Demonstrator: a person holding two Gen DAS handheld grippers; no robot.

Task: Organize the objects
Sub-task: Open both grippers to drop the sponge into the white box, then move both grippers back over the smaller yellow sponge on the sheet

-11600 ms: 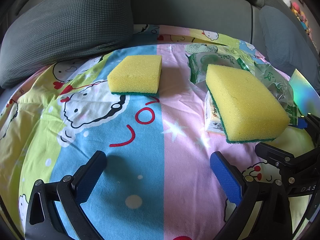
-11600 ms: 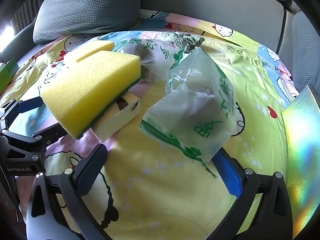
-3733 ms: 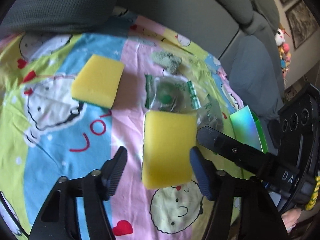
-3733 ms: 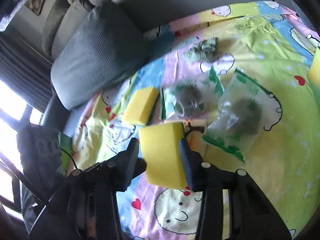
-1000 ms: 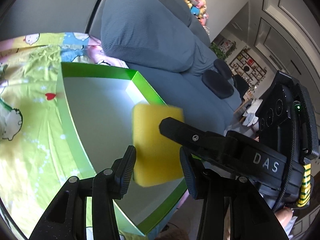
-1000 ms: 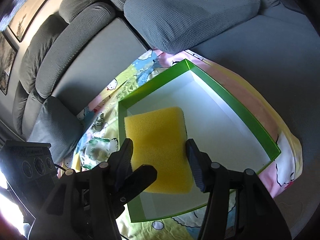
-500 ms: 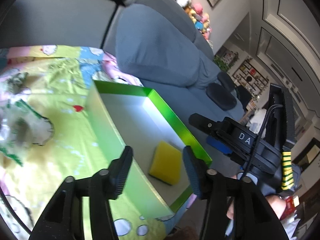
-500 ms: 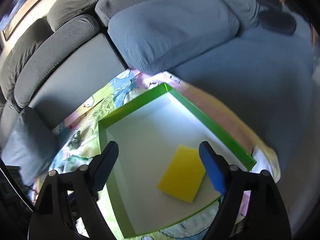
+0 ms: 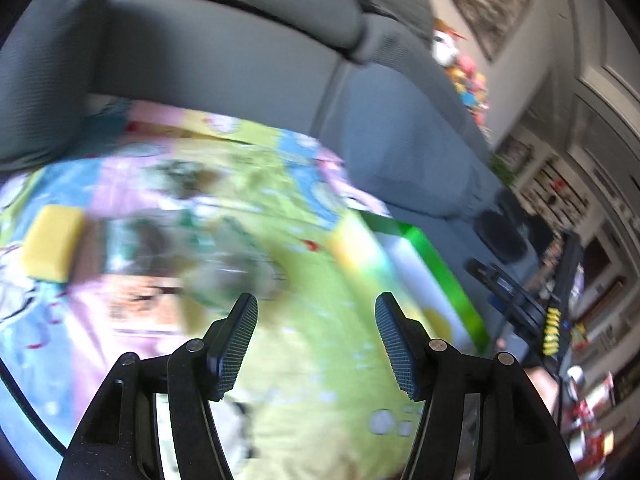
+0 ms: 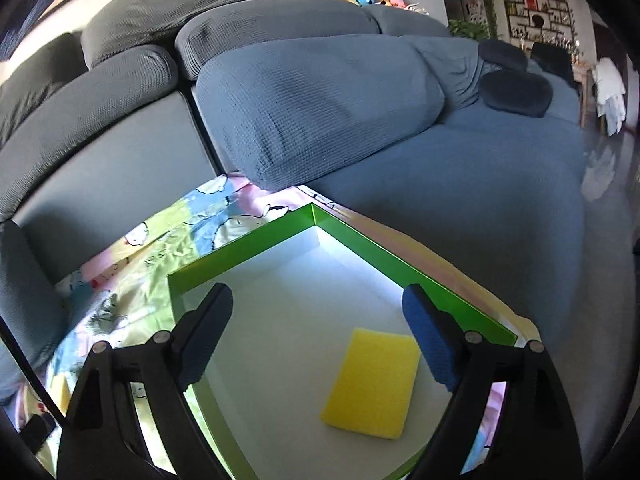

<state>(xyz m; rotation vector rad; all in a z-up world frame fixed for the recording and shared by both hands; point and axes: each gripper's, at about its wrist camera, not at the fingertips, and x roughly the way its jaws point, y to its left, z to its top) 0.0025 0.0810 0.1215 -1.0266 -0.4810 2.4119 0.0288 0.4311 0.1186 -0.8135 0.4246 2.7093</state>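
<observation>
Hovering over the green-walled white box [image 10: 248, 256], our right claw [image 10: 316, 332] is opening, empty, above a yellow rectangular sponge [image 10: 372, 384]. Our left claw [image 9: 316, 340] is opening too, empty.

Left wrist view is smeared with motion blur: the patterned blanket [image 9: 280, 240] runs into soft streaks, and the yellow sponge [image 9: 52, 248] on it is only a fuzzy block. Only the near black fingers [image 9: 236, 340] stay crisp. Right wrist view is sharp and bright, daylight flooding the green box [image 10: 240, 256], whose white floor glares near the far corner. A soft shadow edges the sponge in the box [image 10: 372, 384]. Both pictures bend and darken toward the corners.
</observation>
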